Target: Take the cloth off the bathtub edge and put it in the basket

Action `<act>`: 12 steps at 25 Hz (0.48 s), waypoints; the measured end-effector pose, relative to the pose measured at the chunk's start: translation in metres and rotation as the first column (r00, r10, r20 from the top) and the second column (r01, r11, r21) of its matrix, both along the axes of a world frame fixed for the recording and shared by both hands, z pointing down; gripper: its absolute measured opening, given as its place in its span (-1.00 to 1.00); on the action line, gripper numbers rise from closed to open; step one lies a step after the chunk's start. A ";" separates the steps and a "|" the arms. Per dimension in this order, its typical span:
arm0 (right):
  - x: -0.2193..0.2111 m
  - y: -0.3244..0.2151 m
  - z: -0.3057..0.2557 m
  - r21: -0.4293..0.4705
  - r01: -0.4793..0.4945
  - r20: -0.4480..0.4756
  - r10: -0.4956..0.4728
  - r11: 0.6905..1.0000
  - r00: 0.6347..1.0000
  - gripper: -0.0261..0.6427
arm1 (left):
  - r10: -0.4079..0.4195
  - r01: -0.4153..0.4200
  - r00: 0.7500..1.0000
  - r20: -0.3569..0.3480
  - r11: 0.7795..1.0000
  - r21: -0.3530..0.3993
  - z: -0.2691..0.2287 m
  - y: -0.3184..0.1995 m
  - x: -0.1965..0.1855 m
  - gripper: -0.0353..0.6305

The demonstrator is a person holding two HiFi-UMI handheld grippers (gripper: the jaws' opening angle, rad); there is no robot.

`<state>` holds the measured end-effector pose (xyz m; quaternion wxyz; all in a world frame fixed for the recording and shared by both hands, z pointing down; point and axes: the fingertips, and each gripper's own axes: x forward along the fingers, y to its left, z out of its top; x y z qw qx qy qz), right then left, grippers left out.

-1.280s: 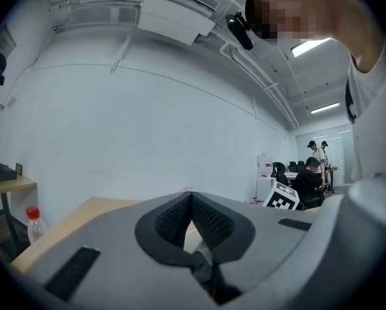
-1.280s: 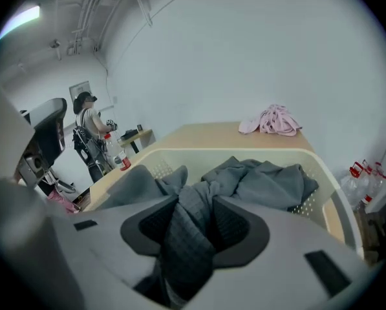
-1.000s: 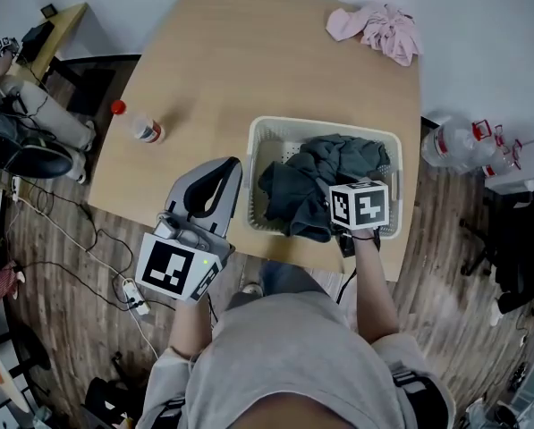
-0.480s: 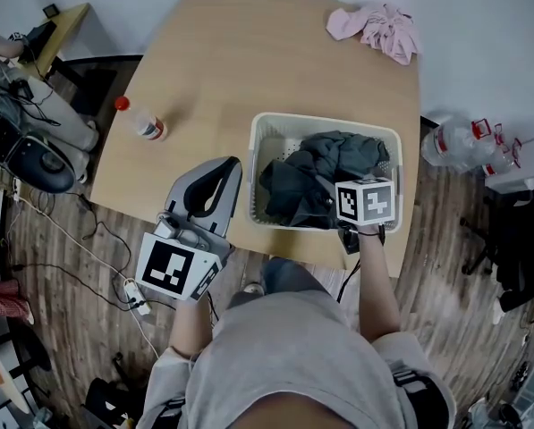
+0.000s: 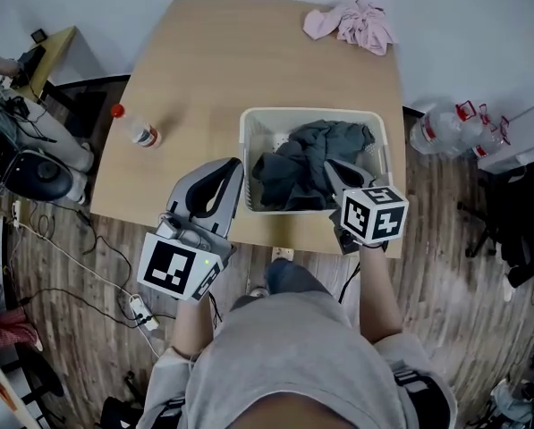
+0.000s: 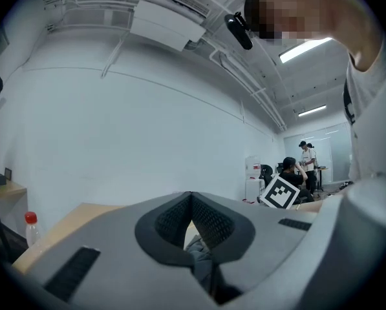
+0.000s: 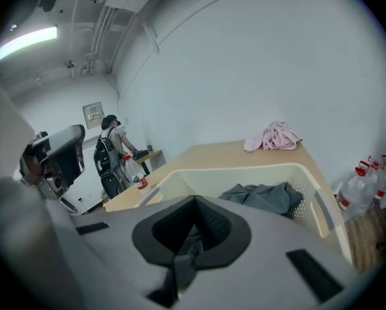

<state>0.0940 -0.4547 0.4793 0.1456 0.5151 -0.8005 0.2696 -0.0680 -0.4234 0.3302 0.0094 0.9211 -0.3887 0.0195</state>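
A dark grey cloth (image 5: 302, 164) lies bunched inside the white plastic basket (image 5: 249, 164) on the wooden table. My right gripper (image 5: 331, 170) hovers over the basket's near right corner, raised above the cloth, with its jaws shut and nothing clearly held. In the right gripper view the right gripper (image 7: 194, 202) points across the basket (image 7: 244, 170) at the cloth (image 7: 264, 196). My left gripper (image 5: 233, 166) stays shut just left of the basket. The left gripper (image 6: 191, 196) shows only a sliver of cloth through the slit below its tips.
A pink cloth (image 5: 351, 23) lies crumpled at the table's far right corner. A red-capped bottle (image 5: 139, 130) lies near the left edge. Water bottles (image 5: 445, 128) stand on the floor to the right. Cables and bags sit on the floor at left.
The right gripper has drawn back from the cloth and risen toward me. The cloth fold that hung over the basket's near rim now lies inside. The left gripper has held still.
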 end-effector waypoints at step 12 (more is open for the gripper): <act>-0.013 0.082 -0.077 0.265 -0.054 0.038 0.045 0.963 0.998 -0.89 | 0.102 -0.101 0.995 -0.006 0.993 0.057 -0.014 0.068 0.005 -0.89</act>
